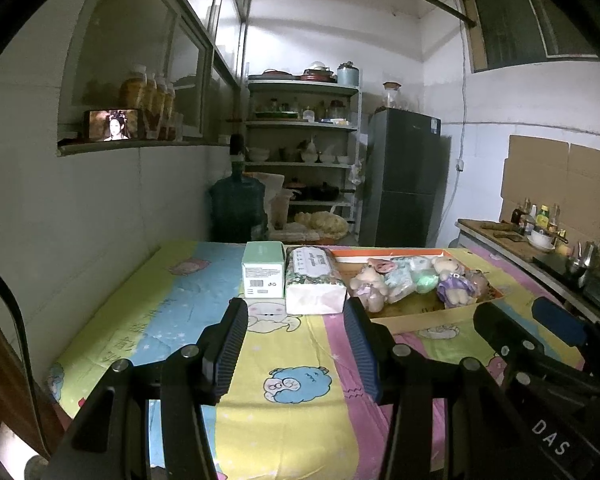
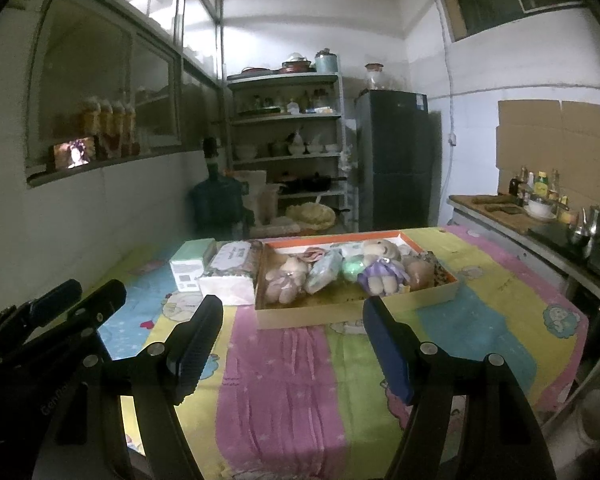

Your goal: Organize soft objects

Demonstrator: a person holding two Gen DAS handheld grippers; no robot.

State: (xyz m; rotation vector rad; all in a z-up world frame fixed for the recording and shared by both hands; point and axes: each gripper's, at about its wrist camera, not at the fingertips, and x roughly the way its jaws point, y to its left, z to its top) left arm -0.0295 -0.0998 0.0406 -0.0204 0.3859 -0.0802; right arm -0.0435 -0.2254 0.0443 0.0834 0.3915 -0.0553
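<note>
A shallow cardboard box with an orange rim (image 2: 356, 314) (image 1: 424, 312) sits on the cartoon-print cloth and holds several soft toys: a pale plush (image 2: 286, 280), a blue-patterned pouch (image 2: 324, 276), a green soft ball (image 2: 352, 270) and a bear in a purple dress (image 2: 380, 276) (image 1: 454, 284). Left of the box lie a floral tissue pack (image 1: 314, 284) (image 2: 230, 276) and a mint green carton (image 1: 263, 276) (image 2: 190, 266). My left gripper (image 1: 296, 312) is open and empty, just short of the tissue pack. My right gripper (image 2: 292, 310) is open and empty, in front of the box.
The table (image 2: 284, 380) stands against the left wall. A water jug (image 1: 238, 208), a shelf of dishes (image 1: 300, 152) and a fridge (image 1: 404, 184) stand behind it. A counter with bottles and a bowl (image 1: 540, 236) runs along the right.
</note>
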